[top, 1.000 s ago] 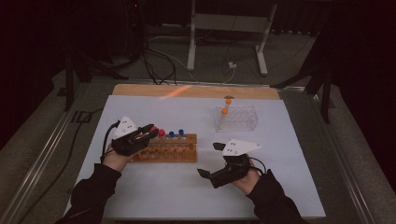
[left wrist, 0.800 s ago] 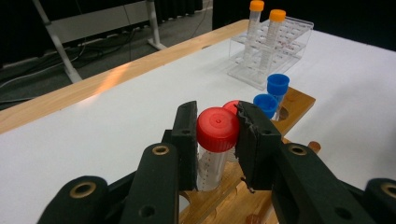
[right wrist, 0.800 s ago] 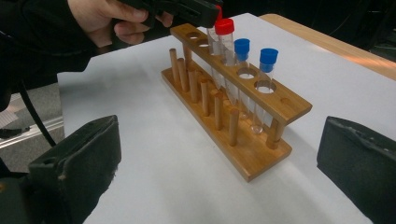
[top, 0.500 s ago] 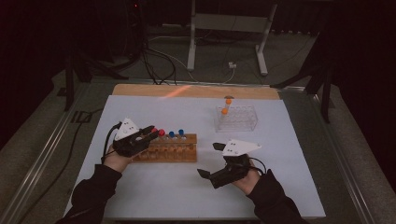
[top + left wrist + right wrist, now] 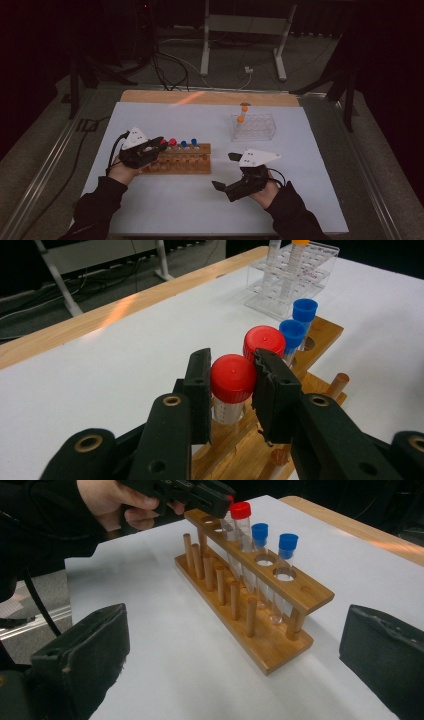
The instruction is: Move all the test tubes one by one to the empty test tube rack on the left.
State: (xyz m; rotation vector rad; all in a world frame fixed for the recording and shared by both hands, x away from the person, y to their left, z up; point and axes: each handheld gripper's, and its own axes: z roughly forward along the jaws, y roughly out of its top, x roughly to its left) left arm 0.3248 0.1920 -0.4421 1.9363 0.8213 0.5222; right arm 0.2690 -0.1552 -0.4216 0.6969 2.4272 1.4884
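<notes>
two red-capped tubes (image 5: 233, 380), two blue-capped tubes (image 5: 292, 335), two orange-capped tubes (image 5: 240, 119), two racks (image 5: 265, 635)

L gripper (image 5: 159, 146) at wooden rack (image 5: 186, 161) — R gripper (image 5: 225, 171) apart.

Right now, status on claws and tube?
Left claw shut on red-capped tube, tube seated in wooden rack. Right claw open, off the rack. Second red-capped tube close behind.

We read 3 views. The high view looks forward and down on the white table (image 5: 150, 210) from the person's side. The left gripper view sits close behind a red-capped tube (image 5: 232, 380). The right gripper view faces the wooden rack (image 5: 260, 625) from farther off. All 3 share that rack.
</notes>
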